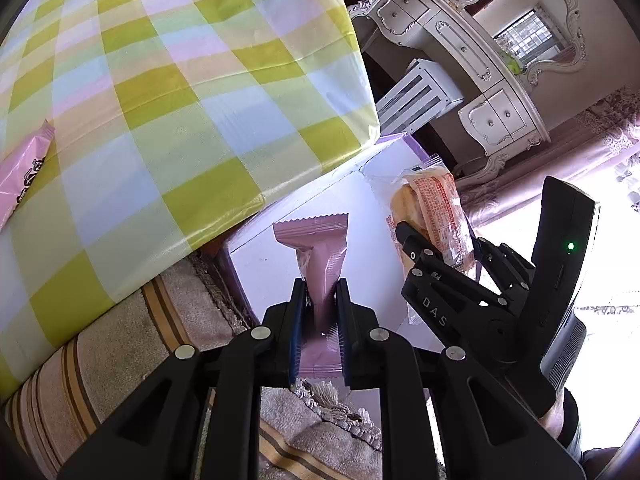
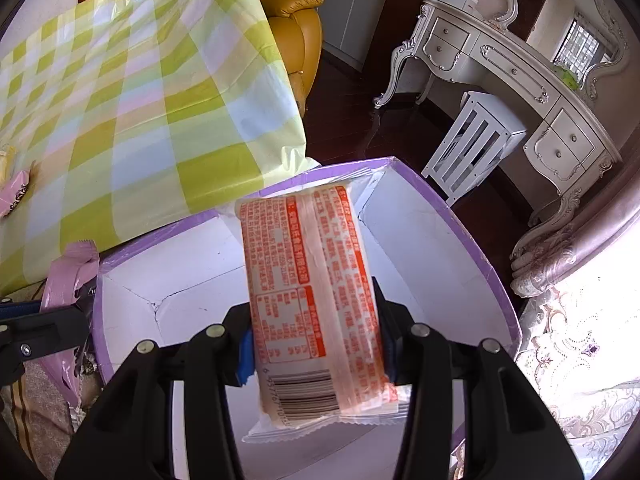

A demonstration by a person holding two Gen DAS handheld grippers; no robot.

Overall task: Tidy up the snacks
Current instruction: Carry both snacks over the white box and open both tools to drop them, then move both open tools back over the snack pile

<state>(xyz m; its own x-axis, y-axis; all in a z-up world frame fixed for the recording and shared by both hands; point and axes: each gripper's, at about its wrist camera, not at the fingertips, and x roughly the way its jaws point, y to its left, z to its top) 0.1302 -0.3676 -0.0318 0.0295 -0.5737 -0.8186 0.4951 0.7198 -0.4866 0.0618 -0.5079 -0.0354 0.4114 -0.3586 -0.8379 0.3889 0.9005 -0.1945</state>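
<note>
My left gripper (image 1: 320, 292) is shut on a pink snack packet (image 1: 318, 248) and holds it above the white box with purple rim (image 1: 280, 256). My right gripper (image 2: 316, 312) is shut on a clear bread packet with orange print (image 2: 312, 280), held over the inside of the same box (image 2: 188, 280). The right gripper (image 1: 436, 240) with the bread packet (image 1: 436, 208) also shows in the left wrist view. The left gripper's finger and the pink packet (image 2: 72, 276) show at the left edge of the right wrist view.
A table with a green checked cloth (image 1: 180, 100) stands left of the box; another pink packet (image 1: 24, 176) lies on it. A striped rug (image 1: 120, 344) lies below. A white dressing table (image 2: 520, 80), a white slatted stool (image 2: 472, 140) and a yellow armchair (image 2: 292, 28) stand behind.
</note>
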